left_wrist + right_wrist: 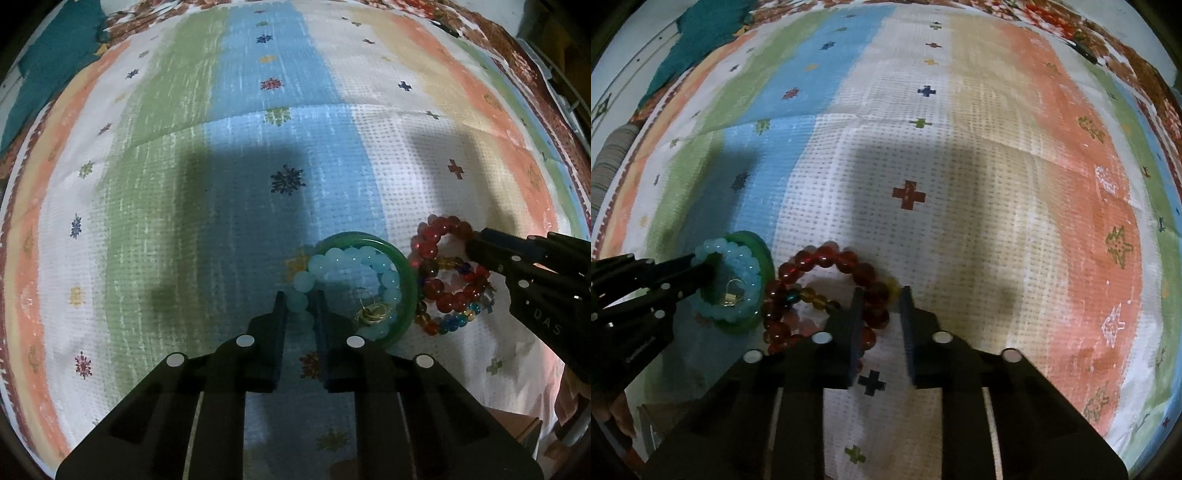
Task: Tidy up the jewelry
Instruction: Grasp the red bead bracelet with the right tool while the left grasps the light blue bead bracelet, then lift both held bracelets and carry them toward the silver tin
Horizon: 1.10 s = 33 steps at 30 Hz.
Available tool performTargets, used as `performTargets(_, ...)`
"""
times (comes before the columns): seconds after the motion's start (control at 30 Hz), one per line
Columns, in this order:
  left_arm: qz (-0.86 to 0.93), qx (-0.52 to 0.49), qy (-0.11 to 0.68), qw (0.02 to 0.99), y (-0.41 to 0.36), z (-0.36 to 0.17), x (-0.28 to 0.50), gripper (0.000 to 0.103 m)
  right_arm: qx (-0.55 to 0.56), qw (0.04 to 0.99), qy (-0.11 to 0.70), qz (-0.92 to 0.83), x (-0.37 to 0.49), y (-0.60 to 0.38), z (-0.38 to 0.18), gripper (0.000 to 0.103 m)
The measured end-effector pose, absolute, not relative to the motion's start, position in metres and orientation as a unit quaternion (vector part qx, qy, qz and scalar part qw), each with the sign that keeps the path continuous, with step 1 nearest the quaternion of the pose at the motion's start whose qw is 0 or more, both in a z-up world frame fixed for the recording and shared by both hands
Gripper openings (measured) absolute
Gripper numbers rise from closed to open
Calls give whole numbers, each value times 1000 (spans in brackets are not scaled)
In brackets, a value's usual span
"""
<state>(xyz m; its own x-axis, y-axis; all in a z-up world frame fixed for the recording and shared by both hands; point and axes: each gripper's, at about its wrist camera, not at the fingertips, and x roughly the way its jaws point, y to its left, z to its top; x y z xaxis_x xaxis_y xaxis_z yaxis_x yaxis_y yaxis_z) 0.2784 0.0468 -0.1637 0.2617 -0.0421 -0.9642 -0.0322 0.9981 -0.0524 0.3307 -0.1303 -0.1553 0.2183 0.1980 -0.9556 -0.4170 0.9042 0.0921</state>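
Two pairs of tongs are down on the pile at once, and that is the risk. My left gripper (298, 295) is clamped on the pale blue frosted-bead bracelet (351, 258), which lies coiled inside the smooth green glassy bangle (410, 280). My right gripper (881, 293) is clamped on the dark red round-bead bracelet (827, 258), which lies touching the bangle's outer edge on the side away from my left tongs.

Tangling is my main worry. A small knot of gold wire, perhaps a ring or charm (373, 310), sits inside the bangle against the blue beads; if it has caught the elastic, lifting the blue strand would probably drag it along or flick it off. The bangle is hard and slick, so it may ride up on the beads and then drop. On the far side of the bangle, a strand of mixed amber, blue and clear beads (447, 321) lies under the red loop, and I cannot tell whether the two are interlaced; pulling the red one could carry the other with it.

Glossy round beads tend to roll between flat pads, so either grip could slip. Underneath, the striped waffle-weave cloth (258, 129) is soft and would cushion a fall.
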Motion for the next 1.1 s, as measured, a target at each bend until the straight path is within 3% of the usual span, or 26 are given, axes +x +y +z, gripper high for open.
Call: performTargets(1.1,-25,-72,541,838,47,-84,250,11,-90,818,521,226,288,-135,-83,14)
